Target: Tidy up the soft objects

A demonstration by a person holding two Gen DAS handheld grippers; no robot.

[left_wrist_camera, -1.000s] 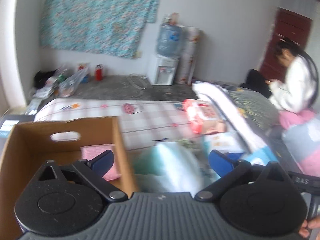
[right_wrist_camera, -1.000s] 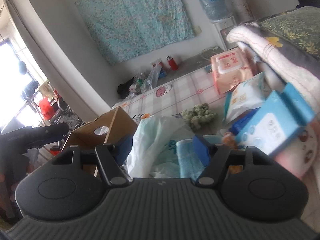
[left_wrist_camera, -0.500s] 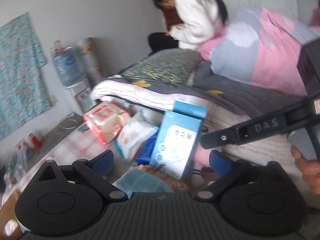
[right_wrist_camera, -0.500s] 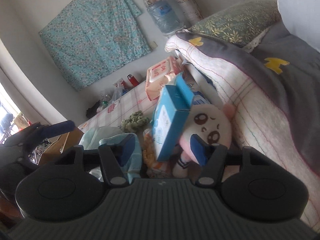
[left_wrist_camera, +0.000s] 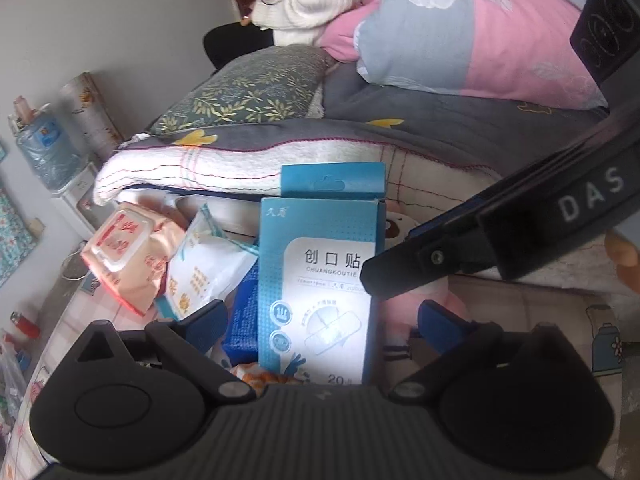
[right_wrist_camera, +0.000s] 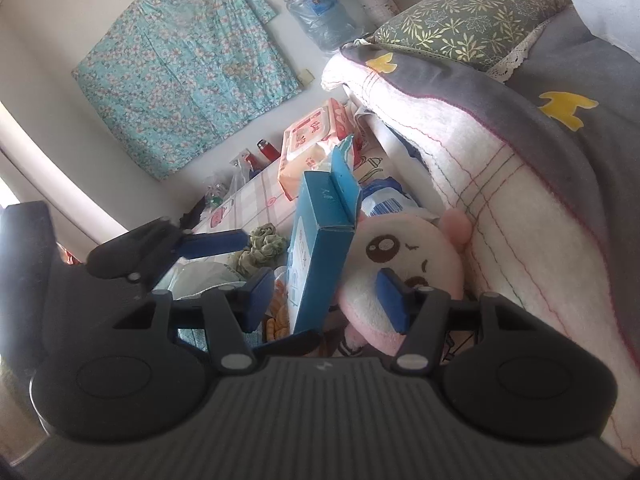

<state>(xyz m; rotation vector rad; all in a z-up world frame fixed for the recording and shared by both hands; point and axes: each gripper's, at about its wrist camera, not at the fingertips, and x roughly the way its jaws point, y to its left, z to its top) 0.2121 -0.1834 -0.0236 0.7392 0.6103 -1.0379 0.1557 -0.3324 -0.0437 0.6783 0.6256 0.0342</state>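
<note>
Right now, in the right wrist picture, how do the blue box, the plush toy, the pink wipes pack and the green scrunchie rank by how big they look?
1. Plush toy and blue box: look alike, both near the camera, so unsure.
2. Pink wipes pack, farther off.
3. Green scrunchie, smallest.

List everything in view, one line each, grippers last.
Bandage box: 1, blue, upright, centre of the pile.
Plush toy: 1, pink-white, right of the box, against the blanket.
Wipes pack: 1, pink-orange, left of the box.
Tissue pack: 1, white-blue, between wipes and box.
Green scrunchie: 1, on the checked cloth.
Blanket: 1, white-grey, folded behind.
Leaf pillow: 1, green.
Water bottle: 1, blue, by the wall.
Left gripper: open, around the box.
Right gripper: open, at box and plush.
</note>
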